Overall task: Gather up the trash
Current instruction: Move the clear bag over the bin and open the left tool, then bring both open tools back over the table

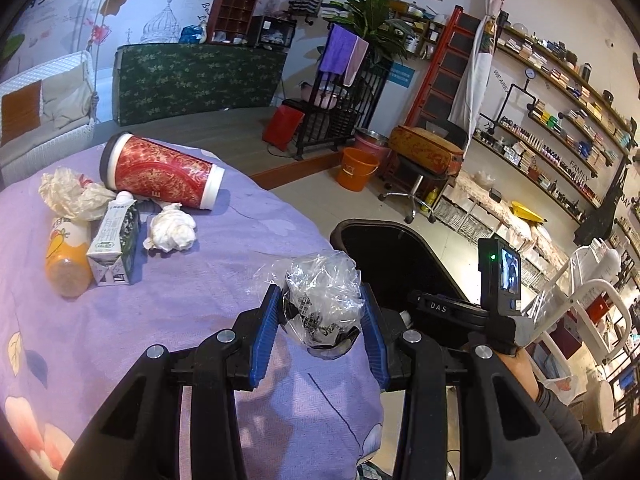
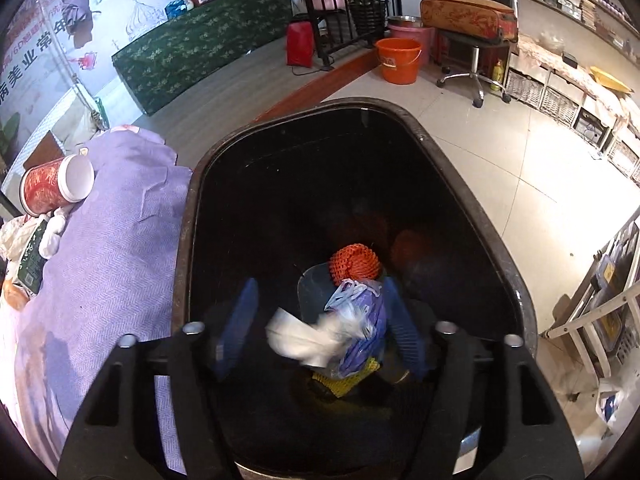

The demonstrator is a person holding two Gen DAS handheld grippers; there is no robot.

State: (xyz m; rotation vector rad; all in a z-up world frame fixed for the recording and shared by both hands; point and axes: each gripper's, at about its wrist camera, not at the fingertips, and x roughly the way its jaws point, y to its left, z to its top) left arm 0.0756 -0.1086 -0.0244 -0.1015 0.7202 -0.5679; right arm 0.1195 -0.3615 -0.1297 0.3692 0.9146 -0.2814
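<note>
Crumpled plastic wrapper (image 1: 320,300) clamped between left jaws

1. Table cover (image 1: 168,300) – lilac, printed with peach flowers and leaves.
2. Tumbler (image 1: 160,170) – red with gold scrollwork, white ends.
3. Carton (image 1: 114,246): white and dark green.
4. Bottle (image 1: 66,260): orange.
5. Crumpled tissue (image 1: 172,228): white.
6. Pads (image 1: 266,336) of the left gripper (image 1: 320,316): ribbed blue on black arms.
7. Bin (image 2: 516,280): black inside, with an orange net ball (image 2: 354,262).
8. Bucket (image 2: 398,60): orange.

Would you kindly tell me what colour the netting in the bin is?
Orange netting, clearest in the right wrist view.
</note>
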